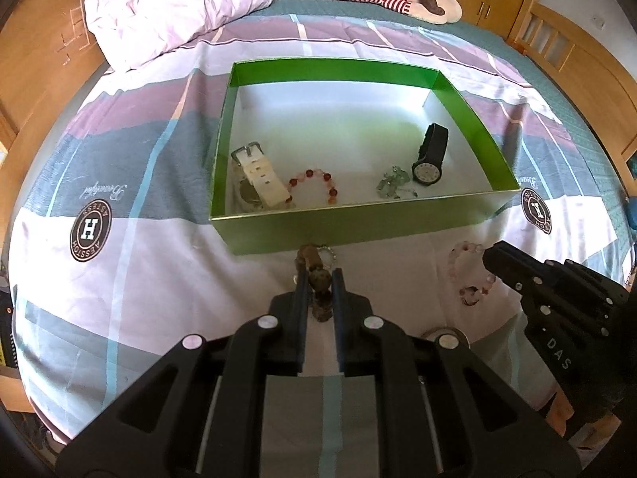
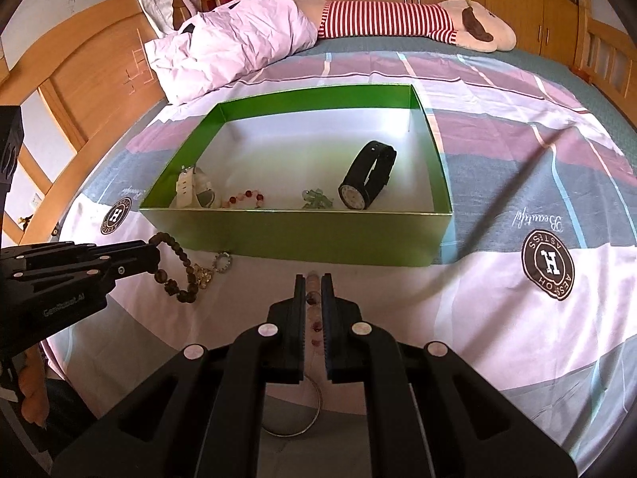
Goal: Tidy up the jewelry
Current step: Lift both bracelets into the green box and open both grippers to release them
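A green box (image 1: 334, 227) (image 2: 302, 235) stands on the bed. It holds a white watch (image 1: 260, 177) (image 2: 191, 189), a red bead bracelet (image 1: 318, 183) (image 2: 245, 196), a green crystal piece (image 1: 392, 183) (image 2: 316, 198) and a black watch (image 1: 432, 155) (image 2: 368, 177). My left gripper (image 1: 320, 279) (image 2: 153, 259) is shut on a brown bead bracelet (image 1: 320, 283) (image 2: 179, 275) in front of the box. My right gripper (image 2: 313, 283) (image 1: 487, 257) is shut on a pink bead bracelet (image 2: 313, 298) (image 1: 467, 275).
A small silver beaded ring (image 2: 223, 261) (image 1: 328, 253) lies by the box's front wall. A thin metal bangle (image 2: 294, 418) (image 1: 444, 334) lies on the sheet under my right gripper. A pink pillow (image 1: 171, 12) and a striped plush toy (image 2: 398, 20) lie at the bed's far end.
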Available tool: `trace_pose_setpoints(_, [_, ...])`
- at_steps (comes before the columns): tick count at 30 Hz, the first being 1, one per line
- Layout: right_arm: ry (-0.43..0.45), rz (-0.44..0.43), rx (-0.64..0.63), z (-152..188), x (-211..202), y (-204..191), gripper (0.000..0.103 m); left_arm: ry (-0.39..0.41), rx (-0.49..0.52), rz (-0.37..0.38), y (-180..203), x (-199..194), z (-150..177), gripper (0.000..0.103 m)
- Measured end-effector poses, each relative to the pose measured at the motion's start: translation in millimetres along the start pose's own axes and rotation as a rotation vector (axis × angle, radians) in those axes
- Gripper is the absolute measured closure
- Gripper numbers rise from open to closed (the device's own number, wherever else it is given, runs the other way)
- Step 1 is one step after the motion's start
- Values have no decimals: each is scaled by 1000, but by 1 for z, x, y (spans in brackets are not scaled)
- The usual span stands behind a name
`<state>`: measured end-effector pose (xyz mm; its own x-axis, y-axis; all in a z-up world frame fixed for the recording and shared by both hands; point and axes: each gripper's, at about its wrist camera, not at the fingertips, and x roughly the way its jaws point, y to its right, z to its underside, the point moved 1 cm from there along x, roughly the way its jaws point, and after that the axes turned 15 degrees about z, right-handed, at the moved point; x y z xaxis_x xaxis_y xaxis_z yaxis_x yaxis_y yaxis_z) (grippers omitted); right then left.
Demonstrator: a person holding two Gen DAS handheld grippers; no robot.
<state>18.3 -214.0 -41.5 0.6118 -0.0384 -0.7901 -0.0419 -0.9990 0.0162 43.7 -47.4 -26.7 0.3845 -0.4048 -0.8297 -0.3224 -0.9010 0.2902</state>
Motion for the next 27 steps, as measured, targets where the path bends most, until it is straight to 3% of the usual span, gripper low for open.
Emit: trace_pose_setpoints(27, [12,8,-9,2,2,-3,96,84,93,-67,17,-14,-1,92])
